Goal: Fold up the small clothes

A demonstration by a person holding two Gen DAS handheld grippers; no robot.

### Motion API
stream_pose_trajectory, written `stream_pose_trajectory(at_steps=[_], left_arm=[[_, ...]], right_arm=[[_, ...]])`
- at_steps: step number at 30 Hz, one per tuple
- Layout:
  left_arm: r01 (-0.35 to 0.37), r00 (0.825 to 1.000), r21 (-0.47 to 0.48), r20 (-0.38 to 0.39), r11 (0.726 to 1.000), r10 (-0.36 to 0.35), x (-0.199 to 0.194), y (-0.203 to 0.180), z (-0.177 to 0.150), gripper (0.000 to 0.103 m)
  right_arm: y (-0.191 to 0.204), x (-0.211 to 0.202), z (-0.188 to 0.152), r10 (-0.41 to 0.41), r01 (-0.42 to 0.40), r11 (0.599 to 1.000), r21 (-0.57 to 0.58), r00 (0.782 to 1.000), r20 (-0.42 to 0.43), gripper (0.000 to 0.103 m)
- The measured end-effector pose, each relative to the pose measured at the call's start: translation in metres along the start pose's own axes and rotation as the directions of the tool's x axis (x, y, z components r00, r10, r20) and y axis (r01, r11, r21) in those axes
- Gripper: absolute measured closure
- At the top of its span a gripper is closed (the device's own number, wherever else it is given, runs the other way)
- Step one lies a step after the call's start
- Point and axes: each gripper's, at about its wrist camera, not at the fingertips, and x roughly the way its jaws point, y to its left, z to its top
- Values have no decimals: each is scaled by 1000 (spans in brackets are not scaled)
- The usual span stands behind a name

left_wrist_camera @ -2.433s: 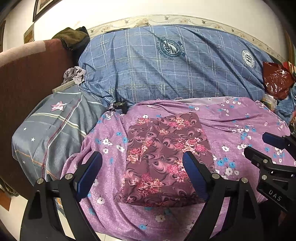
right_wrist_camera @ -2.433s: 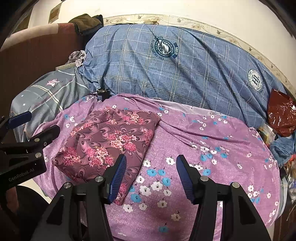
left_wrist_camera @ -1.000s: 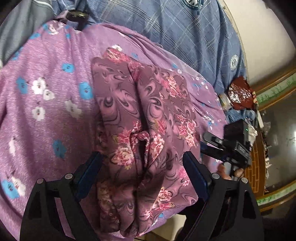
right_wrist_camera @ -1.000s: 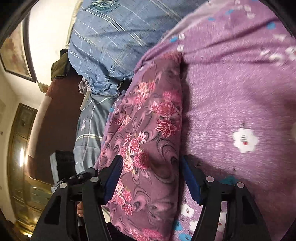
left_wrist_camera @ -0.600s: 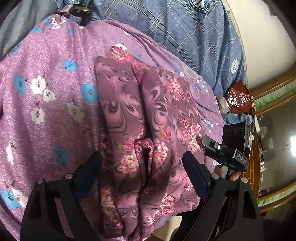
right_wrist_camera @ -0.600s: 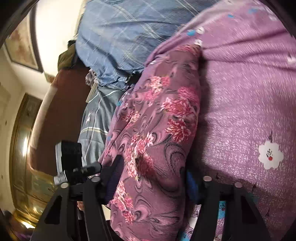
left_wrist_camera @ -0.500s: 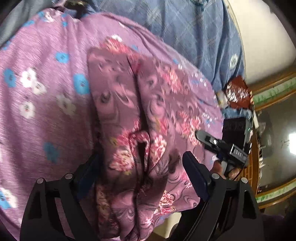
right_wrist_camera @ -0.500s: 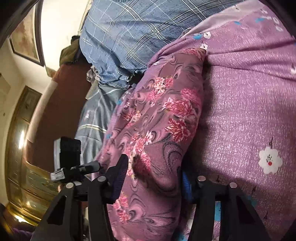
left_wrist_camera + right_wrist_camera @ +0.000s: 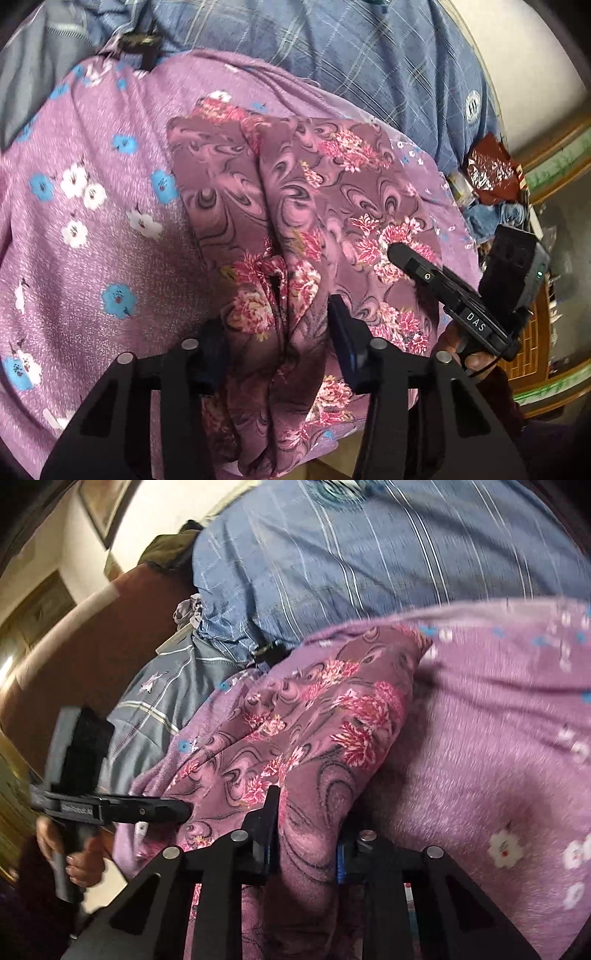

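A maroon floral garment (image 9: 295, 192) lies folded on the purple flowered bedsheet (image 9: 92, 221), its near edge at the bed's front. My left gripper (image 9: 280, 343) has its jaws closing, and a bunched fold of that near edge fills the gap between the pads. In the right wrist view the same garment (image 9: 314, 720) is pinched at its near right corner by my right gripper (image 9: 304, 843), jaws still closing. Each gripper shows in the other's view: the right gripper (image 9: 406, 258) over the garment's right side, the left gripper (image 9: 173, 810) at its left edge.
A blue plaid duvet (image 9: 332, 55) is heaped behind the sheet. A grey star pillow (image 9: 159, 701) and brown headboard (image 9: 92, 646) lie to the left. A red bag (image 9: 487, 170) sits far right. A person's hand (image 9: 77, 864) holds the left gripper's handle.
Both grippers' jaws have narrowed onto the garment's near edge, bunching the cloth. The right gripper has rolled and lifted a little, so its view stands more level.
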Motion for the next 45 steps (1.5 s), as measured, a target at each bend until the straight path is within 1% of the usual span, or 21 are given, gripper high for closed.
stream_pose_trajectory(at_steps=[3, 10, 13, 15, 17, 19, 22, 24, 25, 26, 29, 30, 31, 33, 35, 36, 37, 39, 40, 42, 45], left_arm=[[-6, 1000, 27, 7, 1000, 6, -2, -16, 2, 63], [31, 999, 132, 7, 991, -32, 14, -77, 9, 65], [72, 997, 125, -33, 990, -68, 41, -94, 12, 67], [83, 996, 133, -56, 988, -76, 55, -103, 7, 68], [12, 999, 152, -48, 988, -5, 66, -107, 1, 67], [10, 999, 119, -42, 993, -6, 68, -104, 0, 66], [-40, 999, 80, -23, 996, 42, 56, -104, 1, 64], [-82, 997, 98, 20, 992, 80, 41, -112, 0, 62], [-99, 994, 117, 48, 988, 94, 33, -119, -2, 57], [-117, 991, 137, 77, 984, 107, 26, -127, -3, 49], [-172, 978, 194, 150, 966, 145, 17, -147, 0, 45], [-182, 976, 200, 157, 963, 152, 22, -153, 5, 45], [-183, 975, 209, 162, 961, 150, 28, -161, 11, 45], [-197, 971, 217, 177, 956, 160, 42, -172, 23, 45], [-262, 957, 240, 191, 935, 219, 66, -183, 37, 45], [-309, 946, 241, 180, 920, 270, 79, -183, 43, 45], [-376, 925, 220, 149, 900, 350, 97, -177, 50, 45], [-449, 894, 158, 74, 879, 443, 119, -154, 55, 43], [-427, 904, 105, 31, 898, 426, 125, -136, 55, 37], [-365, 931, 35, 43, 930, 363, 118, -120, 52, 37], [-351, 934, 33, 80, 936, 348, 97, -121, 42, 37]], right_arm=[[3, -14, 0, -23, 25, 999, -37, 998, 52, 82], [-35, -64, 9, -58, 53, 998, 33, 984, 167, 82], [-59, -80, 3, -111, 100, 992, 79, 981, 159, 82], [-78, -85, -3, -150, 137, 983, 119, 982, 115, 82], [-99, -75, -8, -145, 140, 977, 162, 989, 22, 81], [-119, -62, -13, -148, 162, 961, 223, 986, -75, 71], [-121, -72, -13, -177, 185, 960, 212, 983, -56, 58], [-118, -86, -12, -229, 226, 954, 200, 973, -6, 57], [-116, -95, -11, -237, 227, 954, 198, 971, 30, 57], [-114, -104, -12, -242, 224, 955, 196, 968, 71, 57], [-102, -129, -12, -236, 201, 964, 173, 947, 219, 59], [-99, -131, -9, -225, 190, 968, 161, 944, 241, 66], [-95, -130, -7, -209, 176, 973, 150, 946, 247, 77], [-92, -113, 1, -210, 182, 972, 151, 957, 200, 89], [-99, -92, 6, -230, 203, 959, 196, 965, 125, 91], [-104, -86, 7, -231, 204, 953, 223, 967, 102, 91], [-112, -80, 7, -228, 201, 944, 263, 970, 79, 92], [-128, -66, 6, -215, 198, 925, 323, 976, 16, 95], [-137, -57, 3, -210, 206, 914, 348, 977, -27, 96], [-141, -59, 0, -187, 182, 912, 368, 982, -23, 94], [-127, -70, -3, -189, 176, 931, 319, 982, 11, 87]])
